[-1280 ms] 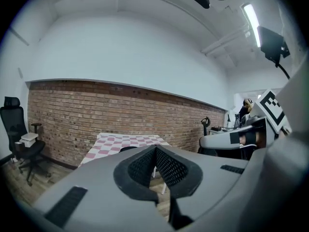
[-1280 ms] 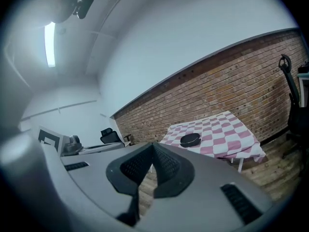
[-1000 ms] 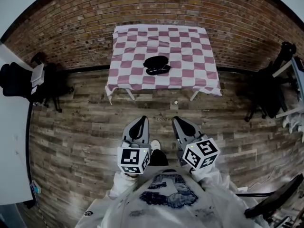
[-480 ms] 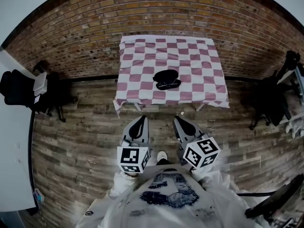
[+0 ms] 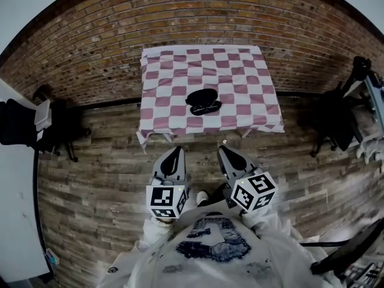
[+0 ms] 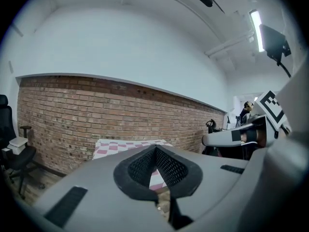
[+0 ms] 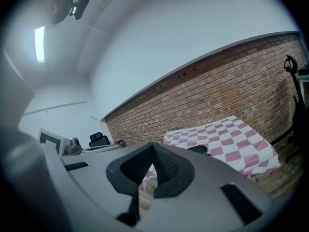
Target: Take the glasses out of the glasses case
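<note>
A black glasses case (image 5: 203,101) lies open near the front of a table (image 5: 174,71) draped in a pink-and-white checked cloth; its contents are too small to make out. Both grippers hover over the wooden floor, short of the table's front edge and well away from the case. The left gripper (image 5: 176,151) is shut and empty, its tips meeting (image 6: 155,151). My right gripper (image 5: 223,151) is also shut with nothing in it (image 7: 153,148). In the right gripper view the case (image 7: 198,150) shows as a dark shape on the cloth. The left gripper view has only the table (image 6: 116,146), not the case.
A brick wall (image 5: 192,17) runs behind the table. A black office chair (image 5: 18,122) and a white desk (image 5: 15,221) stand at the left. Dark chairs and stands (image 5: 336,119) crowd the right. Wooden floor (image 5: 96,179) lies between me and the table.
The table and case have come nearer and sit lower in the head view. Both grippers stayed shut side by side and moved toward the table with me.
</note>
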The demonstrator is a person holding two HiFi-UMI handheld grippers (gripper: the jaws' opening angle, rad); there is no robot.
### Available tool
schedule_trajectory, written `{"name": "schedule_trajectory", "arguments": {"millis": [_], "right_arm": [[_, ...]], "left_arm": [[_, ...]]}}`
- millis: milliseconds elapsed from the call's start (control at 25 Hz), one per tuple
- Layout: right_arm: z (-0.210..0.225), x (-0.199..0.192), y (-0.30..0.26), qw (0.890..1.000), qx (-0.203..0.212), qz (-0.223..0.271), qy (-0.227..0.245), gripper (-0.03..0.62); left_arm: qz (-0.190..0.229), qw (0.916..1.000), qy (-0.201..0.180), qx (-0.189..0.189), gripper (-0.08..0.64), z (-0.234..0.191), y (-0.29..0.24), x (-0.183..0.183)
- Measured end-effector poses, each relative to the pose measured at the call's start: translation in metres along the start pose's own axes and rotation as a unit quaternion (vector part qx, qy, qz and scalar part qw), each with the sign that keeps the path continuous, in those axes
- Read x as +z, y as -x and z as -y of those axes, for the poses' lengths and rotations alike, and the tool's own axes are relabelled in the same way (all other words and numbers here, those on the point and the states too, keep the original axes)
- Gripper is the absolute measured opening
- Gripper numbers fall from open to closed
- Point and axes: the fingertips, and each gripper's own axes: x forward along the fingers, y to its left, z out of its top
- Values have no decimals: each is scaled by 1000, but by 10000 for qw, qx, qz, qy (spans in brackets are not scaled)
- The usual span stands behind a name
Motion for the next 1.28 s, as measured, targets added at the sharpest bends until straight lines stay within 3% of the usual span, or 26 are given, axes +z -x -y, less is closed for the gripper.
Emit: {"name": "schedule_trajectory", "arguments": {"millis": [560, 1280], "right_arm": [[45, 11, -29, 9997, -168, -11, -201, 14], [133, 63, -117, 9994, -178, -149, -265, 14]], "left_arm": [[-166, 9998, -55, -54, 9, -3, -50, -1], [-353, 9994, -8, -17, 9, -27, -178, 19]]}}
